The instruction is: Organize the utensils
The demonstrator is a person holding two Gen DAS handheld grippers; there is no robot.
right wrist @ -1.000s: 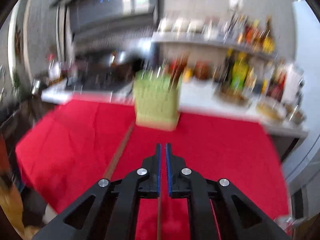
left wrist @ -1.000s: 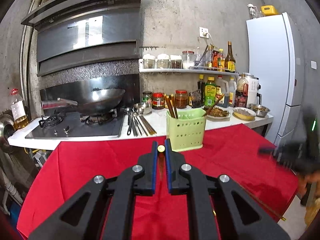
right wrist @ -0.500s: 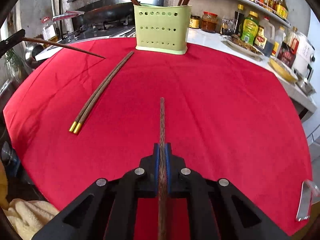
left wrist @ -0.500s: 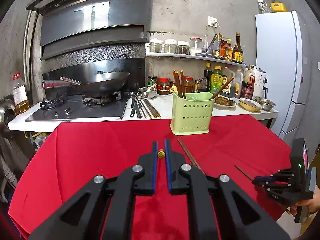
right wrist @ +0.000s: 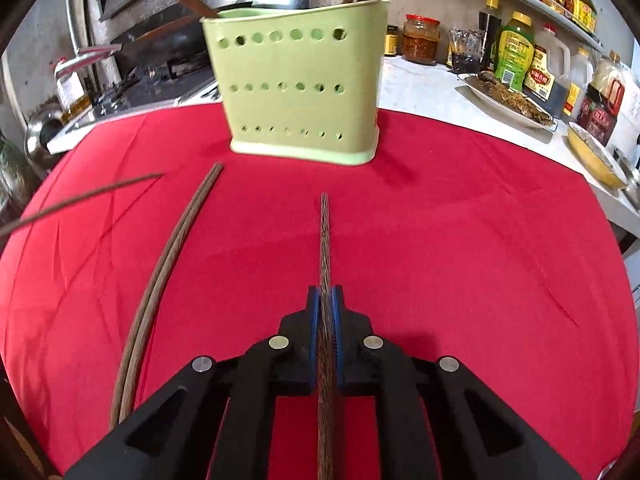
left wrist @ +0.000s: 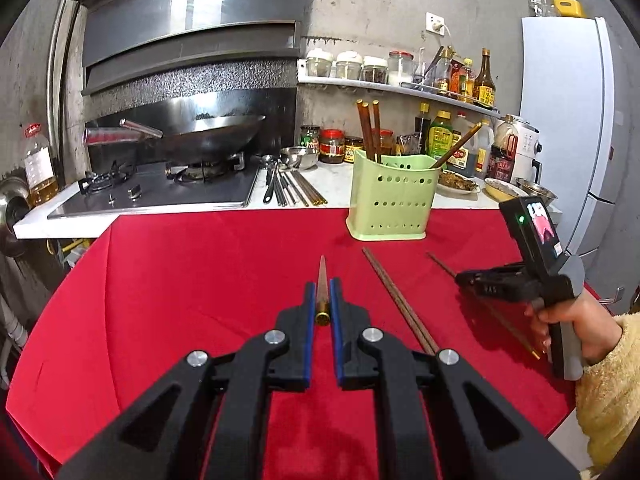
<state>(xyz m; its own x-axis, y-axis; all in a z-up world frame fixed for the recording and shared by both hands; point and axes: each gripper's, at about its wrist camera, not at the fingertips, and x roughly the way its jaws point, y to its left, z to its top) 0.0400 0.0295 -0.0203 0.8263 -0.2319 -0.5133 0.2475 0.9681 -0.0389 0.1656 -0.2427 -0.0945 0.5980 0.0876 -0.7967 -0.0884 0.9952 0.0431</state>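
On the red cloth before the green holder, each gripper, left and right, pinches one chopstick lengthwise, two more lying loose; a thin end-grip may let either pivot or slip.

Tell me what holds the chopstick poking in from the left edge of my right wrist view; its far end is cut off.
Observer: The left gripper is shut on that left chopstick, clamping it near its gold-capped end.
Operator: Report how my own chopstick sits behind the fingers.
Observer: Seen from the left wrist, the right chopstick passes through the right gripper; a long stretch trails back to a gold tip beside the hand.
Operator: Check the counter for more utensils.
Observer: Several loose utensils lie on the white counter, between the stove and the green holder.
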